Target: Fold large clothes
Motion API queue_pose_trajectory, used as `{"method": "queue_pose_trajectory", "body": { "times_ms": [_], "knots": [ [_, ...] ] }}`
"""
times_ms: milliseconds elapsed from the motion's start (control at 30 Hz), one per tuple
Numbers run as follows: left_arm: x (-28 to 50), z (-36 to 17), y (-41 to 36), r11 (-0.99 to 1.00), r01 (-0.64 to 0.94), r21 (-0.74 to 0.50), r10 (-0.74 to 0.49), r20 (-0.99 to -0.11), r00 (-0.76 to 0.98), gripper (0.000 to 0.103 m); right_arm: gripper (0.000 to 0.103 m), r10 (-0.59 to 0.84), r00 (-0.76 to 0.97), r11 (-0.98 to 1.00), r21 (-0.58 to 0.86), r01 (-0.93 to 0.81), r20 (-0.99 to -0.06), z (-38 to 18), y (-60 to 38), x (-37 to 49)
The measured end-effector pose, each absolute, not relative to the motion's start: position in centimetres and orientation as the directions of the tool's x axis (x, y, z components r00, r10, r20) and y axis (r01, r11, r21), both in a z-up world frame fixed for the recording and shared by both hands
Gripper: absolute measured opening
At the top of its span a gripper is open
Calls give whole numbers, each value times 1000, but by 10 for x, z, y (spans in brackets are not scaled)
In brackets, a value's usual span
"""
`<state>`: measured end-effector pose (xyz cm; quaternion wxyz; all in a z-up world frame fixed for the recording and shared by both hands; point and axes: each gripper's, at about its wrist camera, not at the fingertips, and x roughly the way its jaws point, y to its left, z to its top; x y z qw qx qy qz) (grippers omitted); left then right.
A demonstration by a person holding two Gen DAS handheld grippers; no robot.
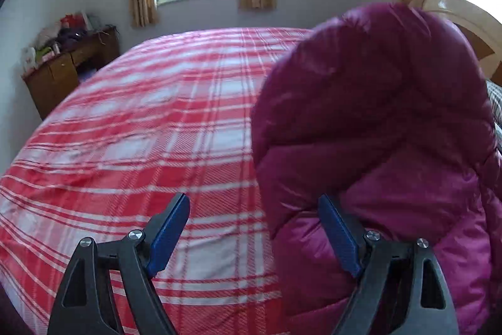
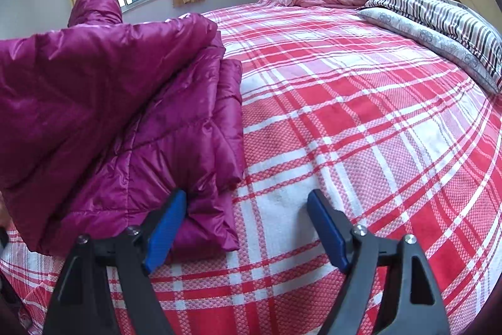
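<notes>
Both tongs gape empty: left tongs point(image 1: 254, 229), right tongs point(image 2: 246, 226); the purple jacket point(image 2: 125, 115) hides the bed's point(image 2: 360, 131) far side.

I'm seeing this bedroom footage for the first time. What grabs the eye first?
The shiny magenta puffer jacket, folded into a thick bundle on the red-and-white plaid bedspread. The open right gripper sits at the jacket's near corner; the left gripper, also open, has it alongside. Striped pillows lie by the headboard.
</notes>
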<state>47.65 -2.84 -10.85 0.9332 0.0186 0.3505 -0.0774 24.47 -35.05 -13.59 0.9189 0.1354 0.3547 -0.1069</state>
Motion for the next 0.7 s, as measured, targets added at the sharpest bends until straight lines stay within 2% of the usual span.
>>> {"method": "queue_pose_trajectory", "body": {
  "times_ms": [133,333,467,600,700],
  "knots": [
    [469,-113,-48,978,206,-18,-171,-624,762,84,82,-116,731,929,186,319,-673,-131,-356,240],
    [455,-104,-95,927,323,194,-168,-555,815,84,82,-200,730,903,167,397,-653,-109,-377,233],
    [455,-113,-103,909,350,228,-172,-560,811,84,82,-268,741,877,162,452,-616,-85,-397,225],
    [459,-115,-102,911,349,222,-169,-570,804,84,82,-171,814,893,262,366,-555,-60,-397,232],
    [454,-114,-108,907,344,245,-157,-562,812,84,79,-79,837,925,274,264,-541,-50,-376,253]
  ]
}}
